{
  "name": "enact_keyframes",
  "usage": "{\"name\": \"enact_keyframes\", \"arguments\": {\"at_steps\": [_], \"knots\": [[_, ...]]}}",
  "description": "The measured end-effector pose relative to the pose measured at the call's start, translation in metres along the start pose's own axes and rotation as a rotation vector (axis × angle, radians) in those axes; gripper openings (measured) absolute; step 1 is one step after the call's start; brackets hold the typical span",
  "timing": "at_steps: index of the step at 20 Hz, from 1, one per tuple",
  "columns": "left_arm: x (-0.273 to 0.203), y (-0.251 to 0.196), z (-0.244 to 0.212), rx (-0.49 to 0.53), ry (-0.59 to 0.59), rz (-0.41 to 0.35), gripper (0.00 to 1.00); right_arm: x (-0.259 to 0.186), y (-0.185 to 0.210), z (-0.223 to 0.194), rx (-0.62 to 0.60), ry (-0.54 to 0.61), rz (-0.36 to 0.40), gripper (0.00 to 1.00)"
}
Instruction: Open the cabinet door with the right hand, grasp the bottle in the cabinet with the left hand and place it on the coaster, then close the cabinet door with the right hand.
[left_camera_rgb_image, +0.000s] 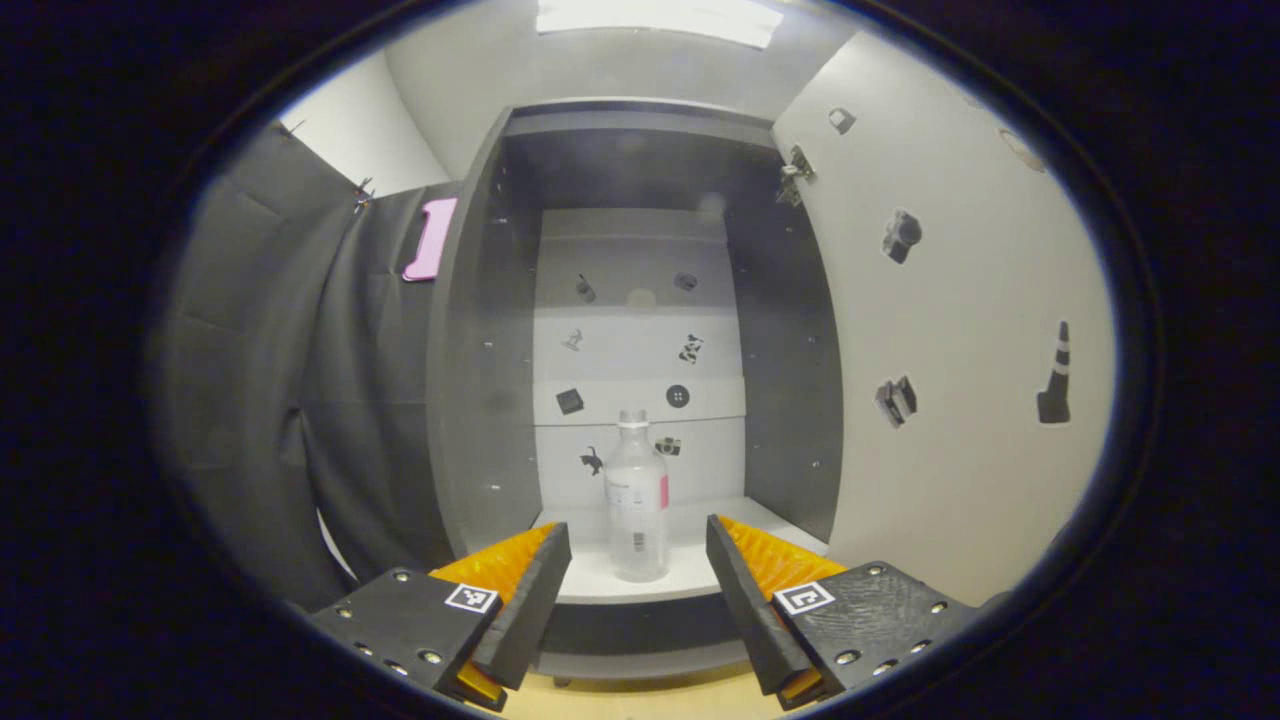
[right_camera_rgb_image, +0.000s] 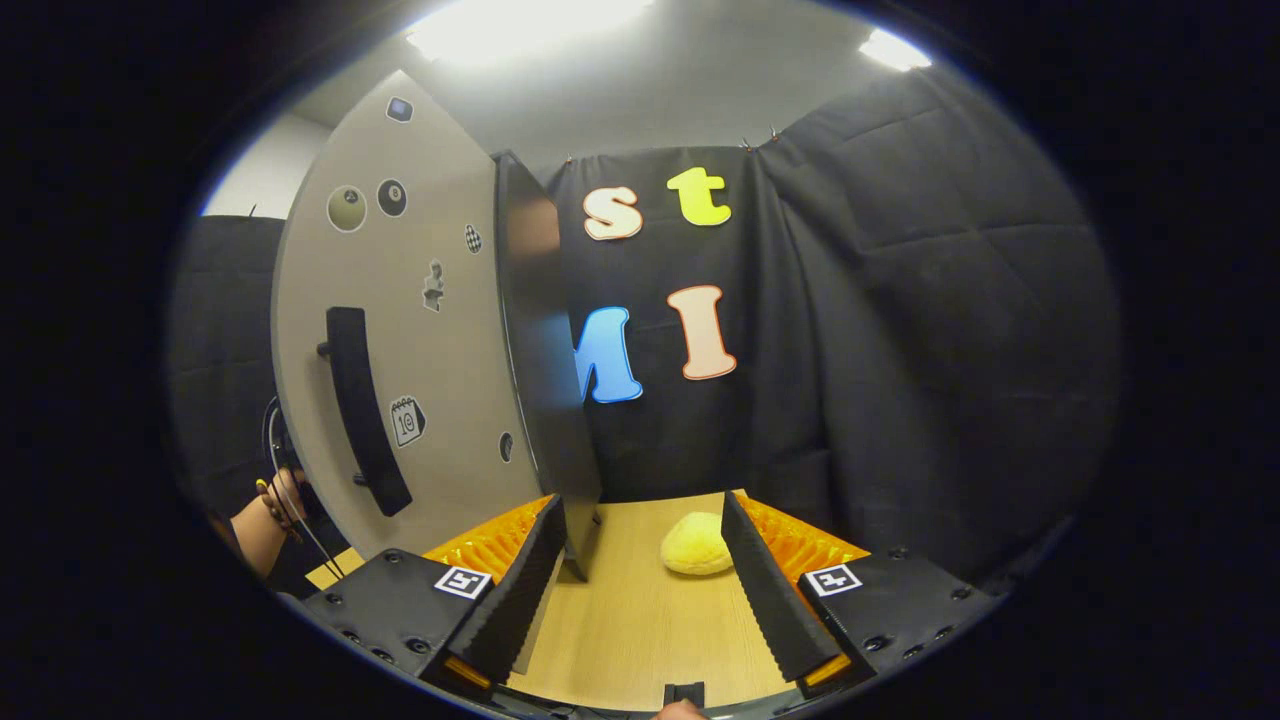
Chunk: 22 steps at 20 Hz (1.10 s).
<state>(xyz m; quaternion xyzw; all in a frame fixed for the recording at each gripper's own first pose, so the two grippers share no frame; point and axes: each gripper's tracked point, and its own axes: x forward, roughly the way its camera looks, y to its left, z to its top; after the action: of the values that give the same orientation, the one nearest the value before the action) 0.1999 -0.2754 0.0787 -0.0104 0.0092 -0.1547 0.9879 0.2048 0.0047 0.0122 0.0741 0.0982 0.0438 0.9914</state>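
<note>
A clear plastic bottle (left_camera_rgb_image: 637, 500) with a white cap stands upright on the white bottom shelf (left_camera_rgb_image: 690, 575) of the dark cabinet (left_camera_rgb_image: 480, 350). My left gripper (left_camera_rgb_image: 638, 550) is open in front of the shelf, its fingers apart on either side of the bottle and still short of it. The cabinet door (left_camera_rgb_image: 950, 330) is swung open to the right. In the right gripper view the door's outer face (right_camera_rgb_image: 420, 330) with its black handle (right_camera_rgb_image: 365, 410) stands at the left. My right gripper (right_camera_rgb_image: 640, 540) is open beside the door's edge, holding nothing.
A yellow rounded object (right_camera_rgb_image: 697, 543) lies on the wooden table (right_camera_rgb_image: 630, 620) ahead of the right gripper. A person's hand (right_camera_rgb_image: 275, 510) with a bracelet shows at the lower left, behind the door. Black cloth walls close the booth behind.
</note>
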Motion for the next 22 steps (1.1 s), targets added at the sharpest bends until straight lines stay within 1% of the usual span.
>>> {"name": "enact_keyframes", "arguments": {"at_steps": [4,7,8,9,10,13,14,15,16,17,19,20,21,22], "knots": [[0.065,-0.004,-0.015,0.044,0.031,-0.057,0.82,0.014,0.0,-0.009,-0.003,0.023,-0.066,0.98],[0.097,-0.001,-0.029,0.056,0.052,-0.047,0.82,0.024,-0.002,-0.017,-0.007,0.046,-0.106,0.98],[0.107,0.0,-0.038,0.052,0.065,-0.048,0.84,0.027,-0.003,-0.02,-0.009,0.063,-0.119,0.98],[0.117,-0.001,-0.046,0.042,0.076,-0.053,0.84,0.03,-0.003,-0.025,-0.014,0.082,-0.131,0.98],[0.126,0.001,-0.051,0.033,0.079,-0.047,0.82,0.032,-0.003,-0.027,-0.024,0.097,-0.14,0.98],[0.143,0.002,-0.055,0.015,0.078,-0.034,0.82,0.039,-0.004,-0.032,-0.057,0.121,-0.151,0.98],[0.146,0.002,-0.055,0.014,0.087,-0.039,0.84,0.041,-0.003,-0.032,-0.062,0.122,-0.149,0.98],[0.147,-0.001,-0.056,0.009,0.085,-0.061,0.84,0.044,-0.003,-0.032,-0.067,0.12,-0.147,0.98],[0.145,-0.007,-0.056,0.01,0.091,-0.088,0.71,0.048,-0.003,-0.031,-0.07,0.118,-0.145,0.98],[0.142,-0.008,-0.054,0.011,0.092,-0.089,0.72,0.051,-0.004,-0.03,-0.07,0.117,-0.143,0.98],[0.13,-0.005,-0.044,0.018,0.064,-0.075,0.72,0.058,-0.006,-0.029,-0.066,0.103,-0.143,0.98],[0.119,-0.002,-0.038,0.021,0.039,-0.069,0.7,0.061,-0.008,-0.028,-0.059,0.091,-0.145,0.98],[0.105,0.002,-0.033,0.024,0.018,-0.061,0.7,0.064,-0.009,-0.028,-0.053,0.081,-0.144,0.98],[0.092,0.006,-0.03,0.028,0.003,-0.051,0.72,0.067,-0.01,-0.029,-0.051,0.073,-0.143,0.98]]}}
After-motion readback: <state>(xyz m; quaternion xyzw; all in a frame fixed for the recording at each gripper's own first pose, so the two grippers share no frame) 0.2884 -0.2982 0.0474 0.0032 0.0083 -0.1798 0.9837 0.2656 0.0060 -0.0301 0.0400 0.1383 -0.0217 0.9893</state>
